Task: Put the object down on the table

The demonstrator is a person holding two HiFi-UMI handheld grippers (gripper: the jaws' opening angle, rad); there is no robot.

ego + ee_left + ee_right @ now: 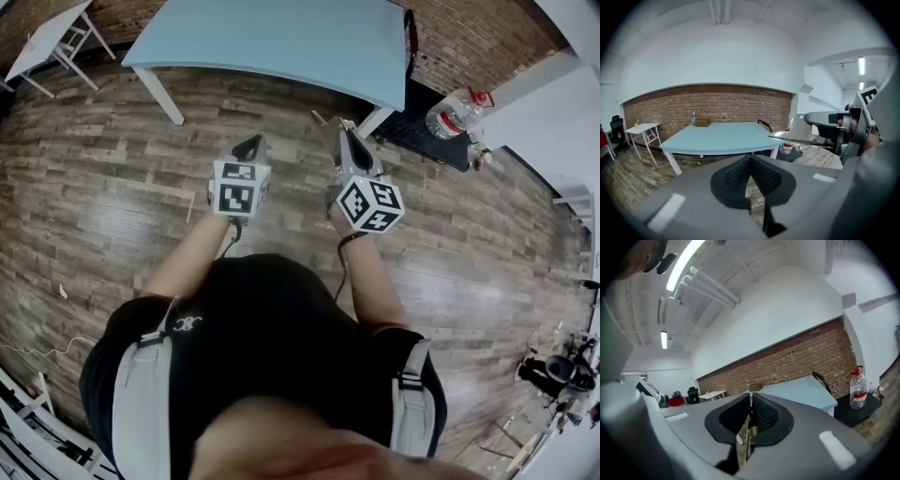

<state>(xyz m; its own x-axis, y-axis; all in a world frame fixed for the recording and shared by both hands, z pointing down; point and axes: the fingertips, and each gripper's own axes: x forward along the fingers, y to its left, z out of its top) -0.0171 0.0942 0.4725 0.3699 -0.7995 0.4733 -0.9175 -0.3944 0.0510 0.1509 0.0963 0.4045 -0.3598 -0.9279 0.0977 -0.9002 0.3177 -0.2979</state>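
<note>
Two grippers are held side by side over the plank floor [112, 206], both short of the light-blue bench [281, 37]. The left gripper [248, 145] has its jaws pressed together with nothing between the pads. The right gripper [345, 131] is pinching a thin flat object [748, 434], a pale sliver seen edge-on between its pads; what it is cannot be told. The object is thus in the air, off the bench and near its front edge.

In the head view, the bench's white front leg [375, 122] stands close beside the right gripper's tip. The left gripper looks level at the bench top. At the bench's far end, by the brick wall [717, 105], a brown box [702, 122] sits just beside a green bottle [693, 118]. The right gripper is tilted up, taking in the ceiling and the bench's corner.

To the right of the bench, a clear water jug [455, 112] with a red cap stands on a low dark stand [422, 131]. A dark chair [410, 37] is at the bench's right end. A small white table [47, 37] stands well apart on the left.
</note>
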